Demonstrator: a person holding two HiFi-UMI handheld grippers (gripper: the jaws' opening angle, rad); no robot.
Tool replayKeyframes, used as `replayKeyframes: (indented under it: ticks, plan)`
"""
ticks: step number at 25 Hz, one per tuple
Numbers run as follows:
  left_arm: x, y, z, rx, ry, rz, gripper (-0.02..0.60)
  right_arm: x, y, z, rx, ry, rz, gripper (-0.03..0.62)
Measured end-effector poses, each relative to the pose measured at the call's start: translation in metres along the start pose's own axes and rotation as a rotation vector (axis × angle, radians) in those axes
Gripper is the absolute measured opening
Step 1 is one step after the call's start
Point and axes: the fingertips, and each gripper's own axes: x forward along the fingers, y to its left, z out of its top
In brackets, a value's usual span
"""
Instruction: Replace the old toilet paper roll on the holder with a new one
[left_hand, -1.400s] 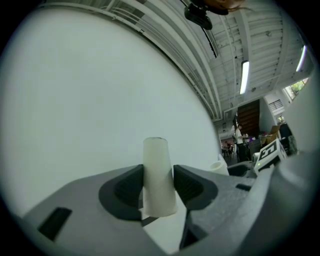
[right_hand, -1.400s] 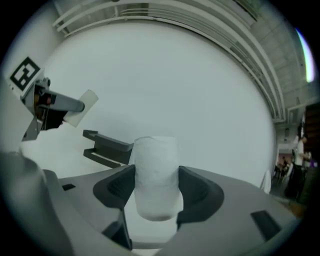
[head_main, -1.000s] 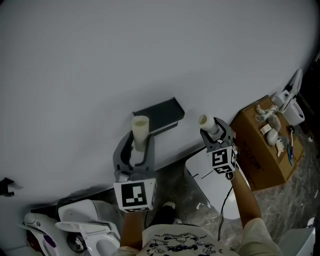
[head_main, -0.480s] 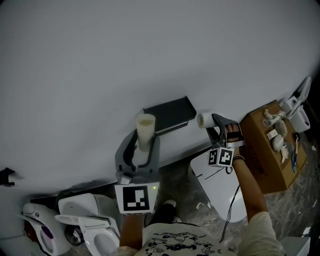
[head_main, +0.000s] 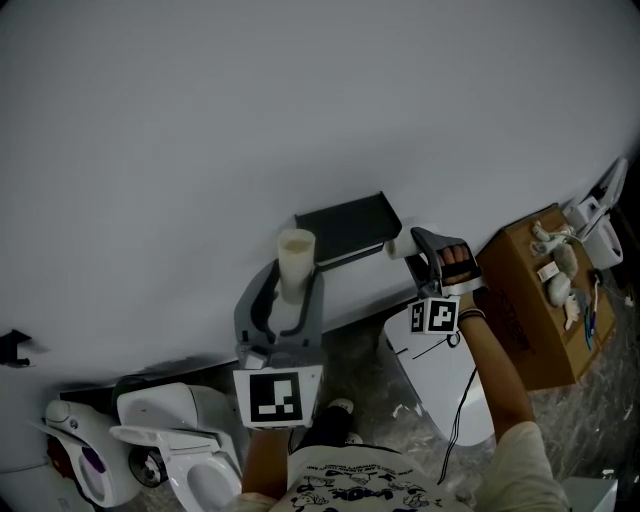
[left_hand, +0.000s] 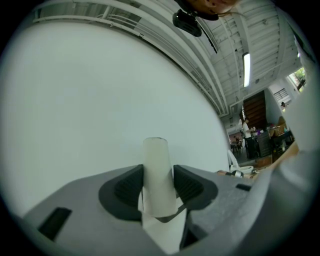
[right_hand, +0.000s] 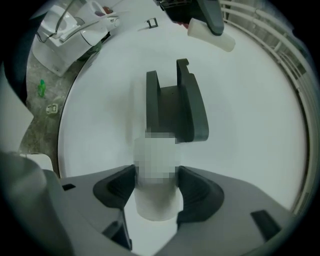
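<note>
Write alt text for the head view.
Looking down, the left gripper grips a pale cardboard tube upright, while the right gripper holds a white roll close to the right end of the dark holder on the white wall. A cardboard box with small items on top stands at the right.

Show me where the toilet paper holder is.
In the head view, the dark holder sits on the white wall near centre, between the pale tube in the left hand-held gripper and the white cylinder in the right hand-held gripper.
</note>
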Motion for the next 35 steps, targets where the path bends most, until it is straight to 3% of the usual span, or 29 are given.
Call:
replayKeyframes:
  ticks: [11, 30, 35]
  plan:
    - [-0.003, 0.001, 0.0, 0.016, 0.02, 0.039, 0.193, 0.005, 0.005, 0.021, -0.015, -0.068, 0.006, 0.279]
    - [-0.049, 0.035, -0.005, 0.019, 0.031, 0.12, 0.193, -0.008, 0.014, 0.115, -0.041, -0.193, -0.025, 0.279]
    - [-0.049, 0.032, -0.005, 0.023, 0.03, 0.123, 0.193, -0.008, 0.015, 0.12, -0.036, -0.198, -0.027, 0.279]
